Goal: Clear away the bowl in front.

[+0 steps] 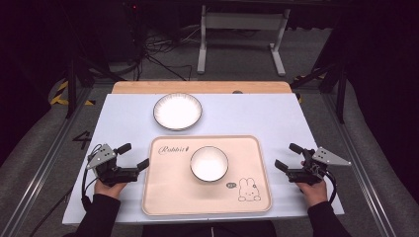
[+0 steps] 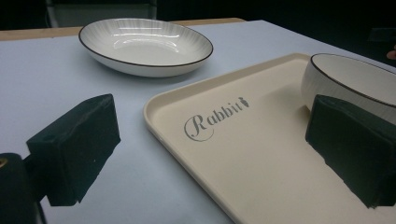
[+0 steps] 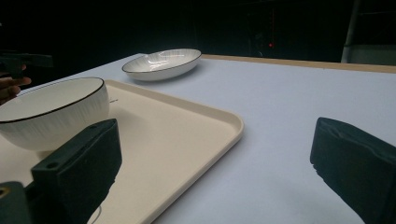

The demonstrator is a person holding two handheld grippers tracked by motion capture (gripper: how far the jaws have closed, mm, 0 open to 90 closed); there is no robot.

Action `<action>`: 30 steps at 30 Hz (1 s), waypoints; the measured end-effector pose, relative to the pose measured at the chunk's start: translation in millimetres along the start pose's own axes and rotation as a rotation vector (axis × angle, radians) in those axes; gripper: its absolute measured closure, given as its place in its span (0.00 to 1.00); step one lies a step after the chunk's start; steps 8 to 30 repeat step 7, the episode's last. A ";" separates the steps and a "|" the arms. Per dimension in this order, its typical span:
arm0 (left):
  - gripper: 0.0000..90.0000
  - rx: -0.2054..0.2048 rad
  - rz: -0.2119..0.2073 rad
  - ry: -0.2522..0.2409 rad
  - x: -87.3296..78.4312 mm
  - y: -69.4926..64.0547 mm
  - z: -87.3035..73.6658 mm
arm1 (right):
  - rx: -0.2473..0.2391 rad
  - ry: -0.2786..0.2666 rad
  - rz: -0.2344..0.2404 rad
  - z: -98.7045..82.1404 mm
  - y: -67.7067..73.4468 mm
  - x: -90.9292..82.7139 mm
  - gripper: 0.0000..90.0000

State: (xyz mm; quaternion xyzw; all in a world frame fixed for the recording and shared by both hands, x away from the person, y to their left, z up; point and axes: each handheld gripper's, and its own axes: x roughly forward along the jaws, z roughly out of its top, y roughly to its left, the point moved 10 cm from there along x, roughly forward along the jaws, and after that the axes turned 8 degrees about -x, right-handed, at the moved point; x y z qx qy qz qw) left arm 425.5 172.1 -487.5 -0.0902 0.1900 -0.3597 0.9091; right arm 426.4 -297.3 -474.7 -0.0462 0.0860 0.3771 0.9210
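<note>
Flanking tray (image 1: 160,197) edges | left tool (image 1: 133,156) released | right tool (image 1: 289,156) released

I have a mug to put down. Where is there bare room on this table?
Free: the white tabletop right of the shallow dark-rimmed white plate, and the beige tray's near-left floor, beside the small white bowl. Crowded: the strips beside the tray, where the open left gripper and open right gripper sit.
</note>
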 end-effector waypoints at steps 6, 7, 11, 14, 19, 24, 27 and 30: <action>0.03 -0.023 -0.005 -0.014 -1.5 1.8 1.2 | -0.001 0.003 0.001 -0.2 0.1 0.3 0.03; 0.03 -0.023 -0.005 -0.014 -1.5 1.8 1.2 | -0.001 0.003 0.001 -0.2 0.1 0.3 0.03; 0.03 -0.023 -0.005 -0.014 -1.5 1.8 1.2 | -0.001 0.003 0.001 -0.2 0.1 0.3 0.03; 0.03 -0.023 -0.005 -0.014 -1.5 1.8 1.2 | -0.001 0.003 0.001 -0.2 0.1 0.3 0.03; 0.03 -0.023 -0.005 -0.014 -1.5 1.8 1.2 | -0.001 0.003 0.001 -0.2 0.1 0.3 0.03; 0.03 -0.023 -0.005 -0.014 -1.5 1.8 1.2 | -0.001 0.003 0.001 -0.2 0.1 0.3 0.03; 0.03 -0.023 -0.005 -0.014 -1.5 1.8 1.2 | -0.001 0.003 0.001 -0.2 0.1 0.3 0.03; 0.03 -0.023 -0.005 -0.014 -1.5 1.8 1.2 | -0.001 0.003 0.001 -0.2 0.1 0.3 0.03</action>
